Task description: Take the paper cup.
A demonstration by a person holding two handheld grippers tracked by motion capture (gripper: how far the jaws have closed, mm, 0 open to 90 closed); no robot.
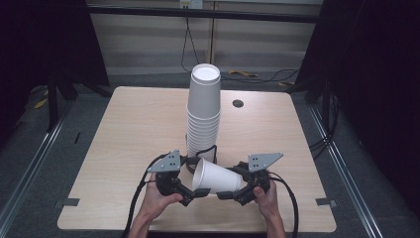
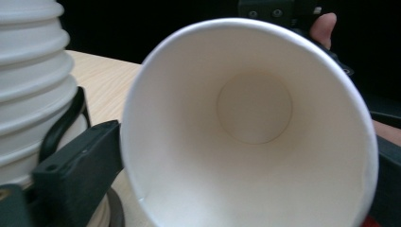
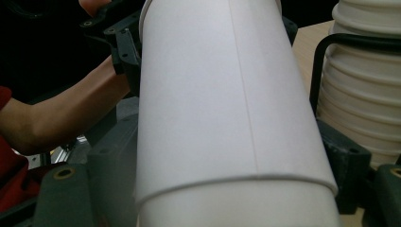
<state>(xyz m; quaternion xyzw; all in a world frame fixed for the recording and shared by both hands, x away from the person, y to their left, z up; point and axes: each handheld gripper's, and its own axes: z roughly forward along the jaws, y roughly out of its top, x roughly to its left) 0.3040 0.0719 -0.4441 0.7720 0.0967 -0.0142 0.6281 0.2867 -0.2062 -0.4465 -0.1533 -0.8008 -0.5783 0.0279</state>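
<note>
1. Nearest the high view's camera, two forearms come in from the table's near edge, each hand wrapped around a gripper so that both tools meet over the same spot.
2. A single white paper cup (image 1: 216,176) is held on its side between them, just above the wooden table (image 1: 129,129), its mouth turned toward the left gripper (image 1: 198,192) and its base toward the right gripper (image 1: 224,194).
3. The cup is carried by the right gripper: in the right gripper view the dark jaws are seen pressed along both sides of the cup (image 3: 227,118) near its base end, which keeps it level and steady for the other tool.
4. The left gripper's jaws stand wide. In the left gripper view the rim (image 2: 246,127) is seen between them; one jaw lies just beside the rim, but whether it touches cannot be told with certainty. The pads are judged not to be pressing, so the cup has apparently been let go on that side.
5. Just behind the cup stands a tall stack of upturned cups (image 1: 203,116), ringed near its foot by a black wire holder (image 1: 205,151) that keeps it upright.
6. The cup is probably held sideways and close to the stack because it belongs with it.
</note>
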